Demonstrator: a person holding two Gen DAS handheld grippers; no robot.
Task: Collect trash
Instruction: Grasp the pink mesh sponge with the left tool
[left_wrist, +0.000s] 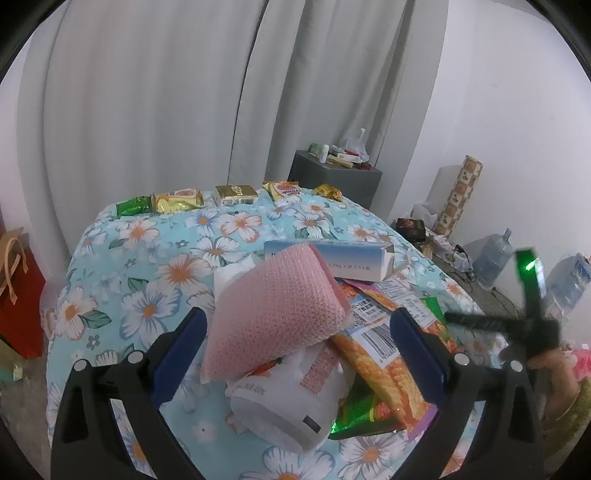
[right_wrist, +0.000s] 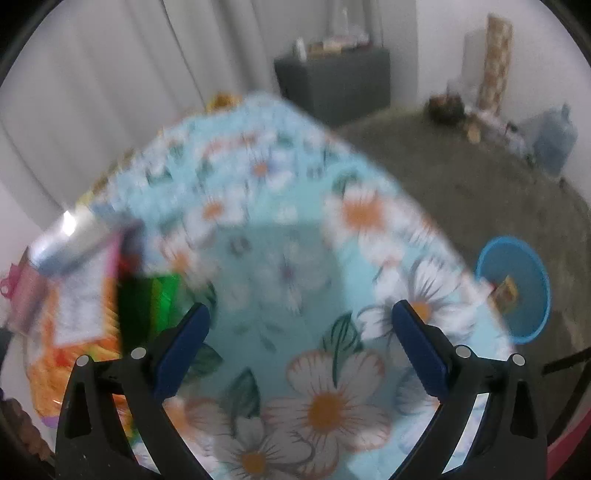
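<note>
Both the left gripper (left_wrist: 297, 347) and right gripper (right_wrist: 301, 341) are hanging released; trash pile (left_wrist: 332, 332) is lying on the flowered cloth (left_wrist: 147, 258), where the pink bubble wrap (left_wrist: 273, 310) risks sliding off if nudged

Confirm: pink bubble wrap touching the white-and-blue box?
Touching. Left wrist view: the pink bubble wrap overlaps the white-and-blue box with no gap visible; its top edge leans on the box.

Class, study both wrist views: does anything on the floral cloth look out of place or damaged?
Yes. Near the left gripper, trash lies heaped: a pink bubble-wrap pouch leans tilted on a white packet, over an orange snack wrapper. A blue-and-white carton behind has its end flap torn open.
</note>
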